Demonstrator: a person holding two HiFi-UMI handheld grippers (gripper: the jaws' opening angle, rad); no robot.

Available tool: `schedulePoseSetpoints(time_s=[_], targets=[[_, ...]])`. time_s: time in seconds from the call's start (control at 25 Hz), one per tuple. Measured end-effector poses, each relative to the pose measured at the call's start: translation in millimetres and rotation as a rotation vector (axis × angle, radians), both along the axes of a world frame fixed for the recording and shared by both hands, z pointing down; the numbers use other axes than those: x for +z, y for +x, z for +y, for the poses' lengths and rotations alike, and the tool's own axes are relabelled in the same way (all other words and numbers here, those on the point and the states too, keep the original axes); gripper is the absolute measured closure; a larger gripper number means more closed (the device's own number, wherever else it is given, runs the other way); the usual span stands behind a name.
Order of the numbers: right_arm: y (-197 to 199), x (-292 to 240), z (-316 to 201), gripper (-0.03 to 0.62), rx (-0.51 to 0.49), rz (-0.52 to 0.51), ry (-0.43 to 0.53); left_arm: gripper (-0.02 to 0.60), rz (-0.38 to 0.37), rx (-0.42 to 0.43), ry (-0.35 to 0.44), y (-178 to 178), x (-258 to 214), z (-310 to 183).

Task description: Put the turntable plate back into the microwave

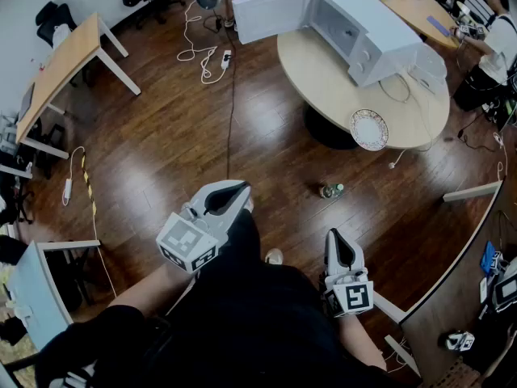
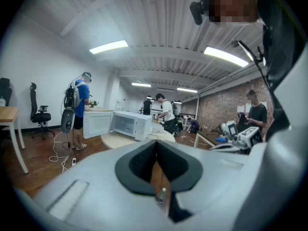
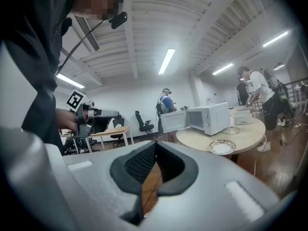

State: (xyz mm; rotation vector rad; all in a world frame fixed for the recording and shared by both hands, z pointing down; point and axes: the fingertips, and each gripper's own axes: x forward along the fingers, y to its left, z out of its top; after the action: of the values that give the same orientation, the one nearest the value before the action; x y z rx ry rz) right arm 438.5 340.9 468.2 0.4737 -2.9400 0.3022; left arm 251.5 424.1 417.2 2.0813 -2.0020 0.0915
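Observation:
A white microwave (image 1: 363,27) stands on the round wooden table (image 1: 323,79) with its door (image 1: 271,13) swung open; it also shows far off as the microwave (image 2: 127,124) and the microwave (image 3: 209,118). A round plate with a patterned rim (image 1: 369,128) lies near the table's front edge, seen too as the plate (image 3: 222,147). A clear glassy disc (image 1: 426,61) lies right of the microwave. My left gripper (image 1: 233,191) and right gripper (image 1: 338,239) hang low over the floor, well short of the table. Both are shut and hold nothing: left gripper (image 2: 156,142), right gripper (image 3: 155,143).
A small bottle (image 1: 331,190) lies on the wooden floor between me and the table. Cables (image 1: 202,55) trail left of the table. A wooden desk (image 1: 65,63) stands at the far left. People stand beyond the table (image 1: 493,31); another person (image 2: 79,109) is by the microwave.

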Motion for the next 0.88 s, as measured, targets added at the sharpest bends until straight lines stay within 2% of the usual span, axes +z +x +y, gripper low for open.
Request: schedulePoseSetpoints(time_s=[0.12,0.32,0.48,0.76,0.88], targets=[[-25.5,-2.2,-13.2,0.592,0.031,-0.011,0.000,0.577,-0.005,0.010,-0.003,-27.2,2.4,-9.8],[-66.6,-8.7,-41.6,0.592,0.101,-0.018,-0.001,0.577,-0.032,0.023,0.044,-83.6,-15.0,-33.9],[-102.5,-23.2,-58.1,0.592,0.152,-0.036,0.020,0.577,-0.053,0.064,0.033,-124.4,-19.2,-54.1],[-147.1,-21.3,-72.1,0.592,0.212,-0.021,0.018,0.577,-0.060,0.113,0.037,-180.1,-16.1,-68.2],[-167.9,-25.9,-75.2,0.592,0.222,-0.020,0.032,0.577,-0.089,0.132,0.074,-202.1,-21.2,-78.7]])
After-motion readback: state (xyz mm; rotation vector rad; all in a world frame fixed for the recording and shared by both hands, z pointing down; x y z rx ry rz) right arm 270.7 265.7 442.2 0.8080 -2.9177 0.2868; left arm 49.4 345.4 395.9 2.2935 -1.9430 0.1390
